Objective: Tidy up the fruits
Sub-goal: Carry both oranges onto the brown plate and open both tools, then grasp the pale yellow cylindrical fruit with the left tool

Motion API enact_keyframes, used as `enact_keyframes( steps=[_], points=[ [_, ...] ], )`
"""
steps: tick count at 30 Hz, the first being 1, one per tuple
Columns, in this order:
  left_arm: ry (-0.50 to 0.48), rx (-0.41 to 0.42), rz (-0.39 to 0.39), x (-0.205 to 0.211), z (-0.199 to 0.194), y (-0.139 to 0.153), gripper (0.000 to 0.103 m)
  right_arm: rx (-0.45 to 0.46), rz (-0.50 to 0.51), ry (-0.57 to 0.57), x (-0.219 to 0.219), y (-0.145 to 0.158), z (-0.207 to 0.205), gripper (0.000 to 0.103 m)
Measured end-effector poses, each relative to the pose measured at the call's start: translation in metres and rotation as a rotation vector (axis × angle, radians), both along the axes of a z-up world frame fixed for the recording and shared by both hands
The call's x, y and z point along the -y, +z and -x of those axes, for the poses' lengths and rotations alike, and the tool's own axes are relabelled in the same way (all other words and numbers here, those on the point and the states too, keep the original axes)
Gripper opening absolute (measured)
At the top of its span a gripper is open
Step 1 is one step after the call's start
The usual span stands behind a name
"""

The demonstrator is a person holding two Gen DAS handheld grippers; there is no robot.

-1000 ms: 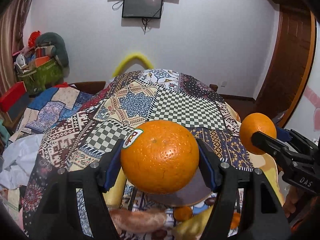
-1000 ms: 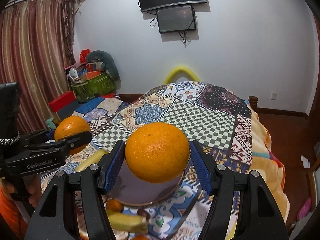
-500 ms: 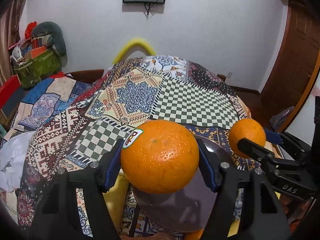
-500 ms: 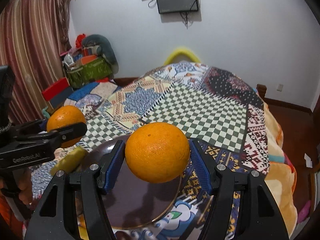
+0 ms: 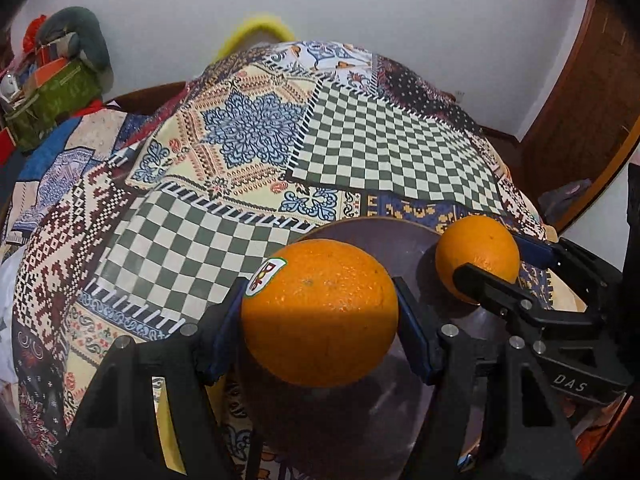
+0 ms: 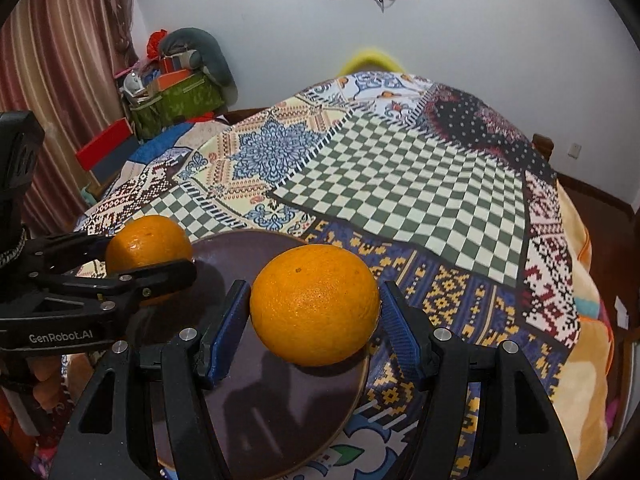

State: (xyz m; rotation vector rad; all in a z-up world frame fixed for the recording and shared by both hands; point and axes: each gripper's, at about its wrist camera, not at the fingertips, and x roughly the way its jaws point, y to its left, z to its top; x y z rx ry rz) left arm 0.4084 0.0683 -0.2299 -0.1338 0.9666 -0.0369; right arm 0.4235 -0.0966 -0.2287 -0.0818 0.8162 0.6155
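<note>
A bed (image 5: pixel 224 148) with a patchwork cover (image 6: pixel 404 184) fills the space ahead of both grippers, and a dark round plate (image 6: pixel 276 400) lies on it directly beneath them. The left gripper (image 5: pixel 320 314) pinches a large orange with a sticker (image 5: pixel 320 312) across its widest part, blue pads pressed to either side, and holds it above the near part of the plate. The right gripper (image 6: pixel 314 304) grips a second orange (image 6: pixel 314 304) the same way, over the plate's right half; from the left camera this fruit shows just ahead and to the right of the left gripper. Neither orange appears to touch the plate yet, though the fruit itself hides the gap below it. Each orange looks firm, fairly heavy for its size and round enough to roll, with a pebbled skin that gives the pads fair purchase; a hold across the middle suits it, and a hard squeeze would likely bruise it. On the plate's shallow surface a released orange may wander toward the rim, so it is best set down low. The plate's near edge is cut off by the gripper bodies, and something yellow just beside the left gripper's inner finger is too hidden to name.
</note>
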Motion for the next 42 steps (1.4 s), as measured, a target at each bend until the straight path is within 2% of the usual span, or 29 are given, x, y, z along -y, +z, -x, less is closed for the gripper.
enact_keyframes(
  steps=[5, 9, 12, 15, 25, 31, 35, 42],
  points=[
    [0.001, -0.037, -0.017, 0.001, -0.005, -0.007, 0.068, -0.006, 0.022, 0.005, -0.002, -0.005, -0.001, 0.063],
    [0.02, -0.08, 0.008, -0.005, -0.008, -0.015, 0.068, -0.003, 0.028, 0.005, -0.003, -0.006, 0.002, 0.065],
    [0.017, -0.039, 0.019, -0.005, -0.003, -0.007, 0.07, -0.002, 0.015, 0.008, -0.001, -0.004, 0.005, 0.065],
    [0.021, -0.009, -0.004, -0.004, 0.001, 0.004, 0.072, 0.001, 0.002, 0.006, 0.001, 0.002, 0.007, 0.066],
    [0.053, 0.053, -0.03, -0.014, 0.031, 0.035, 0.072, 0.082, 0.0, -0.01, 0.011, 0.032, 0.035, 0.067],
    [0.078, 0.083, -0.04, -0.025, 0.06, 0.054, 0.072, 0.13, -0.001, -0.016, 0.016, 0.05, 0.059, 0.068],
    [0.086, 0.097, -0.077, -0.029, 0.083, 0.063, 0.072, 0.152, -0.004, -0.021, 0.02, 0.059, 0.077, 0.069],
    [0.089, 0.103, -0.115, -0.033, 0.12, 0.069, 0.072, 0.182, 0.008, -0.039, 0.029, 0.068, 0.11, 0.071]
  ],
)
